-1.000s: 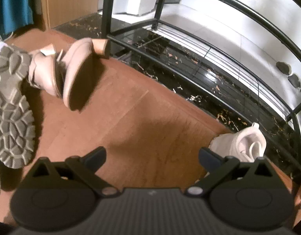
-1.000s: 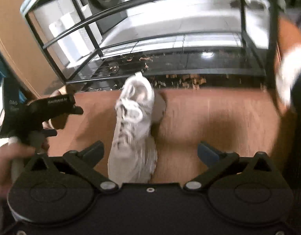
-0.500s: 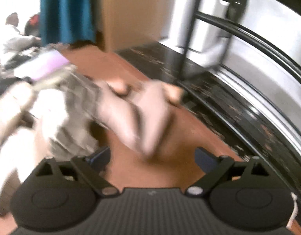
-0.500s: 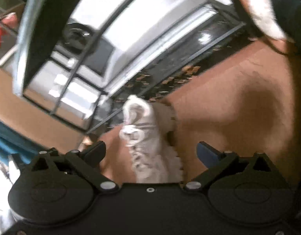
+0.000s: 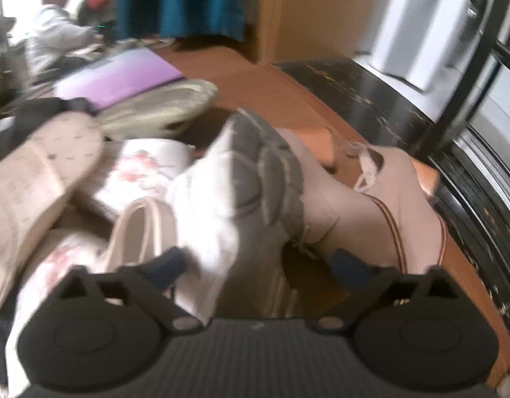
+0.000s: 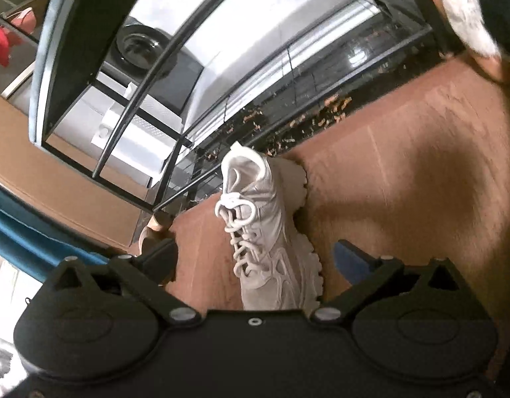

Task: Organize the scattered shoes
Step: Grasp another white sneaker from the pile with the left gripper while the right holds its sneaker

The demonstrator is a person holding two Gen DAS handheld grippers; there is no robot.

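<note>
1. In the left wrist view the left tongs are spread and opening wider. A white sneaker with a grey lugged sole, tipped on its side, lies between the fingers, though the pads do not press on it.
2. Its long axis runs from the bottom centre of the frame up towards the middle, roughly along the line the tongs point.
3. Pink boots lie just right of it; other shoes pile at the left.
4. In the right wrist view the right tongs are released too. A white laced sneaker sits between the fingers on the brown floor, heel towards the black shoe rack in the upper half of the frame.
5. Each hand is nearest its own sneaker.
</note>
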